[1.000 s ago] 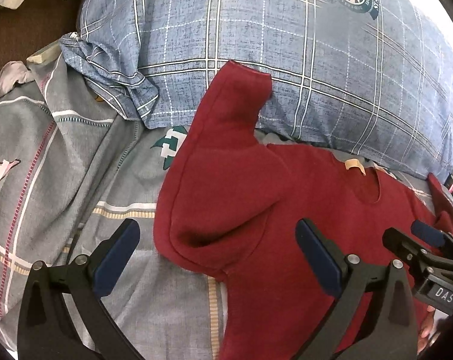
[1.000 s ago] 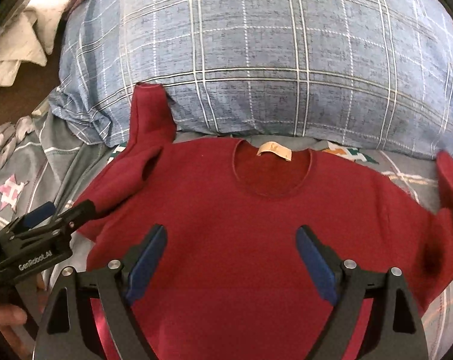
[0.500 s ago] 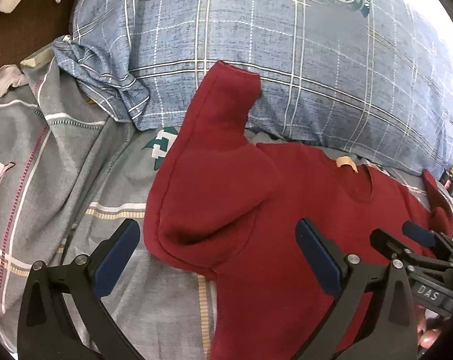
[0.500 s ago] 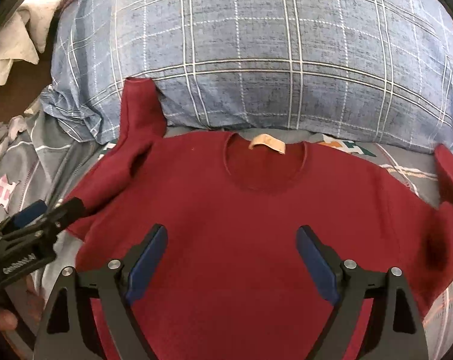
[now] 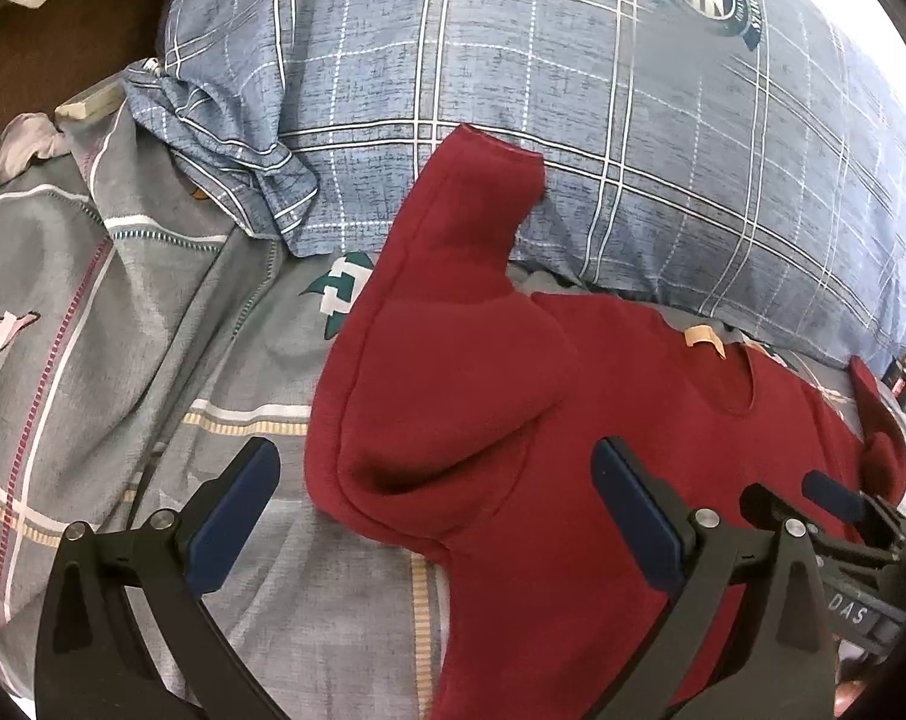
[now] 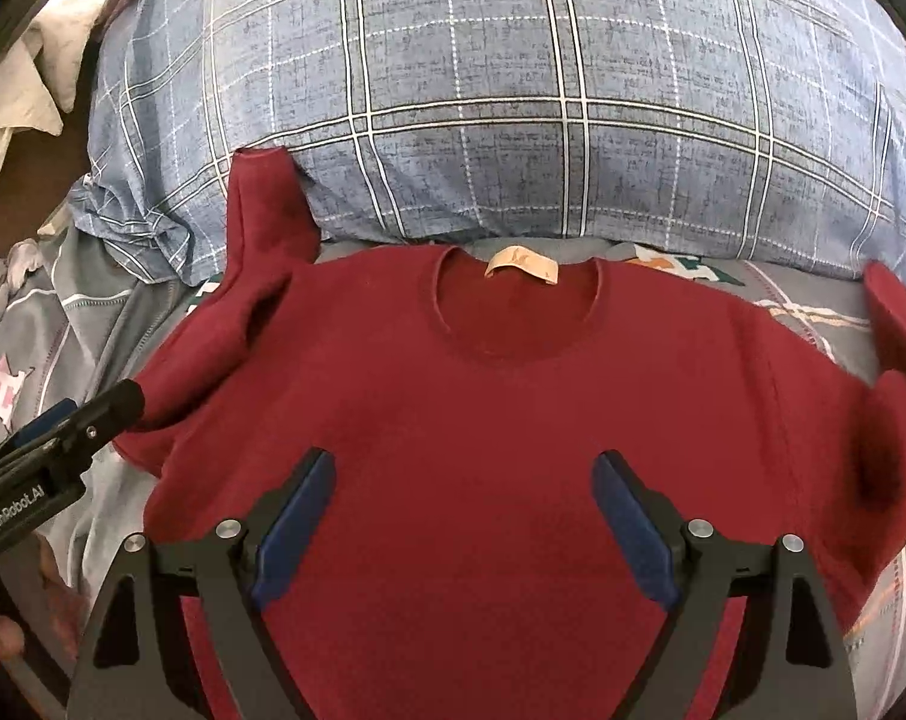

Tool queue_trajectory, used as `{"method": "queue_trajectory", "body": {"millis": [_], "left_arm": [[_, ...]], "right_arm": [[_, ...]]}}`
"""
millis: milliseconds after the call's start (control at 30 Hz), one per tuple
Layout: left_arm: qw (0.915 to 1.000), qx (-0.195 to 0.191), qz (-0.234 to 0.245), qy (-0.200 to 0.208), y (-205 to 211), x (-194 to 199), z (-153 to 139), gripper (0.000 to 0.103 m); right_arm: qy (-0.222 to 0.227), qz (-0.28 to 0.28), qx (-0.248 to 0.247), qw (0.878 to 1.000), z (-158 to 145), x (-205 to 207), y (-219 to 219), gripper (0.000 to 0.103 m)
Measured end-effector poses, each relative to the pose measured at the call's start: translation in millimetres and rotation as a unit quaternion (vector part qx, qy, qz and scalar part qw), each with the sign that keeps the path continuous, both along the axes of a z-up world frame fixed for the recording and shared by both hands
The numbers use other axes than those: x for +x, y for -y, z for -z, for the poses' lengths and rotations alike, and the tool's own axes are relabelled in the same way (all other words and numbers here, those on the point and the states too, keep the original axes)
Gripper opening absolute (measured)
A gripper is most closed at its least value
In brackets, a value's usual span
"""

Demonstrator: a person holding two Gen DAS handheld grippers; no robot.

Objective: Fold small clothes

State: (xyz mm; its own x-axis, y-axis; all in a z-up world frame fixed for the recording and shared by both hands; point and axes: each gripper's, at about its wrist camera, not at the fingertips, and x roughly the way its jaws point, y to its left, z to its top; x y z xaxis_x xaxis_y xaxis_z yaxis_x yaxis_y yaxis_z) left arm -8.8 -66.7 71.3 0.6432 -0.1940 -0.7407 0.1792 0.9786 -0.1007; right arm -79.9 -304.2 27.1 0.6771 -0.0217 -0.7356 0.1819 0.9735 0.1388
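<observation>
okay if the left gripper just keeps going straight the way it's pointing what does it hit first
Probably the bunched sleeve of the dark red knit sweater, lying between the open left gripper jaws' line; depth is unclear.

A bed (image 5: 153,324) in a grey patterned sheet carries a blue plaid pillow (image 6: 513,90) along its far edge. A red sweater (image 6: 483,420) lies flat below it, one sleeve cuff (image 5: 483,180) resting up on the pillow.

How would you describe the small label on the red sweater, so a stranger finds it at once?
Start at the blue plaid pillow; the red sweater lies flat just below it. At the back of its round neckline sits the label, the only pale tan patch on the red cloth.
</observation>
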Motion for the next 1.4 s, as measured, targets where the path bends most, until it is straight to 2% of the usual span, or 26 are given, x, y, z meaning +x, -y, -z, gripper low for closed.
{"method": "queue_trajectory", "body": {"millis": [200,467,633,1167,1400], "left_arm": [[0.9999,0.013,0.006,0.002,4.3,0.5,1.4,0.103],[0.9998,0.017,0.005,0.002,5.4,-0.3,3.1,0.103],[0.9999,0.011,0.0,-0.002,2.0,1.1,4.0,0.103],[0.9999,0.01,-0.004,-0.008,-1.6,4.3,6.3,0.103],[0.9998,0.01,-0.01,-0.014,-5.1,7.3,8.9,0.103]], "right_arm": [[0.008,-0.009,-0.016,1.0,-6.0,0.5,-6.3,0.089],[0.004,-0.007,-0.012,1.0,-3.5,4.5,-5.7,0.089],[0.015,-0.004,-0.008,1.0,-3.2,5.6,-7.1,0.089],[0.001,-0.012,-0.018,1.0,3.9,17.2,-20.5,0.089],[0.012,-0.016,-0.016,1.0,-4.7,21.6,-26.2,0.089]]}}
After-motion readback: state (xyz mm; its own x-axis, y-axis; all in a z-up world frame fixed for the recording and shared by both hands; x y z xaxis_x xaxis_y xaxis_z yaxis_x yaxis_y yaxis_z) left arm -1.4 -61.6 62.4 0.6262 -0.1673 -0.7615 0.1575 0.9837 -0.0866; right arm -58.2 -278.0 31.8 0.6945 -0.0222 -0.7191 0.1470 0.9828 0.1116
